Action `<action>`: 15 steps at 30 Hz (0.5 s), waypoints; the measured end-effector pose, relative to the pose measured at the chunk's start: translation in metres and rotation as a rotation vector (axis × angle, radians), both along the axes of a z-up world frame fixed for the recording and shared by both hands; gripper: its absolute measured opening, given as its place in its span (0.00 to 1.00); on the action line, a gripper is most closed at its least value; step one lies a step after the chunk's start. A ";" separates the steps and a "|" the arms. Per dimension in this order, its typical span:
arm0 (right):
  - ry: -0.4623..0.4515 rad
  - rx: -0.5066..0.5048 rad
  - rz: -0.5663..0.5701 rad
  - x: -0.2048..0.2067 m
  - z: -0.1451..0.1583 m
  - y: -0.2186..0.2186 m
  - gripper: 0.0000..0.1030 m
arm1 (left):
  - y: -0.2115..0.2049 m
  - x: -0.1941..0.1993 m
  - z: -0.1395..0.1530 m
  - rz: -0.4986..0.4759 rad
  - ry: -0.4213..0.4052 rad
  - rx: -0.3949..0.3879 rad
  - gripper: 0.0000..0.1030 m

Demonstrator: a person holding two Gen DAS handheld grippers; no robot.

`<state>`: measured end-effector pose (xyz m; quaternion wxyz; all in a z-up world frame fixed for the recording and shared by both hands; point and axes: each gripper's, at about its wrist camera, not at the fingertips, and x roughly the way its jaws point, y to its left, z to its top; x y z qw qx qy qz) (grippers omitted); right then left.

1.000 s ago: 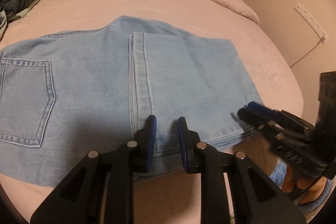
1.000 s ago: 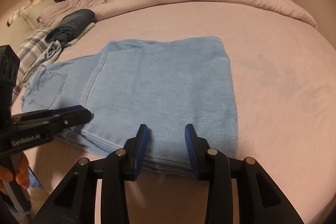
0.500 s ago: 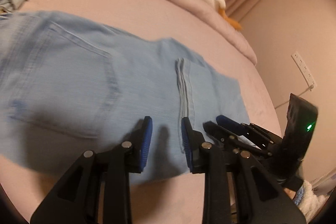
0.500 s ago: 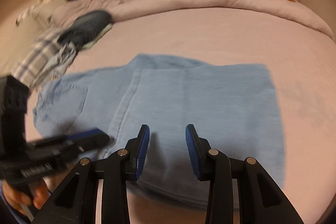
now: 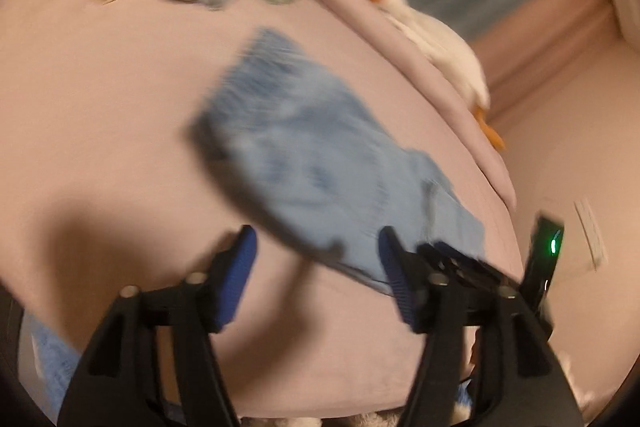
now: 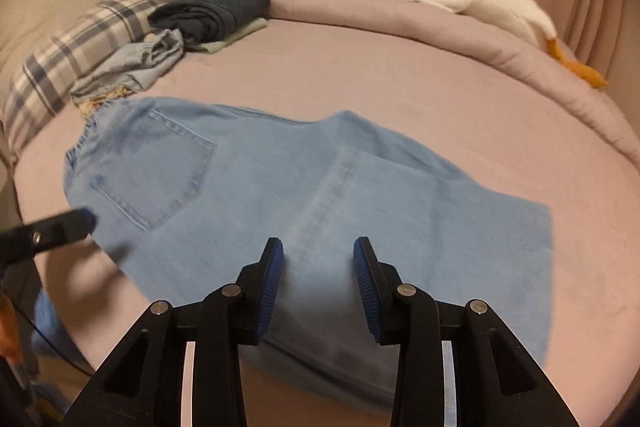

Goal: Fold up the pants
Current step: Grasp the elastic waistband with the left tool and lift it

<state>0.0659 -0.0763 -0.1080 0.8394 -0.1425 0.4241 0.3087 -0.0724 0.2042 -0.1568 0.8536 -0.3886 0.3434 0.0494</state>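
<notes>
Swung toward the waistband at left of frame, left gripper (image 5: 316, 275) wider open now; right gripper (image 6: 318, 283) open, empty (pants (image 6: 280, 195) half-folded).

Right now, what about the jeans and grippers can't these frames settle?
- Left wrist view: motion blur smears the jeans; seams and folds unreadable.
- Right wrist view: jeans' near edge is hidden behind the right gripper.
- Right wrist view: left gripper is blurred and cut by the left edge; its opening unreadable there.
</notes>
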 end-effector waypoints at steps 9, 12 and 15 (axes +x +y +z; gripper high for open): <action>0.024 0.000 0.039 -0.005 -0.016 0.012 0.50 | 0.025 0.008 -0.013 0.062 0.016 -0.128 0.68; 0.065 0.085 0.026 0.001 -0.005 0.006 0.50 | 0.034 0.020 -0.014 0.068 0.022 -0.157 0.70; 0.070 0.112 0.029 0.005 -0.001 0.010 0.50 | 0.043 0.034 -0.017 0.090 0.033 -0.195 0.71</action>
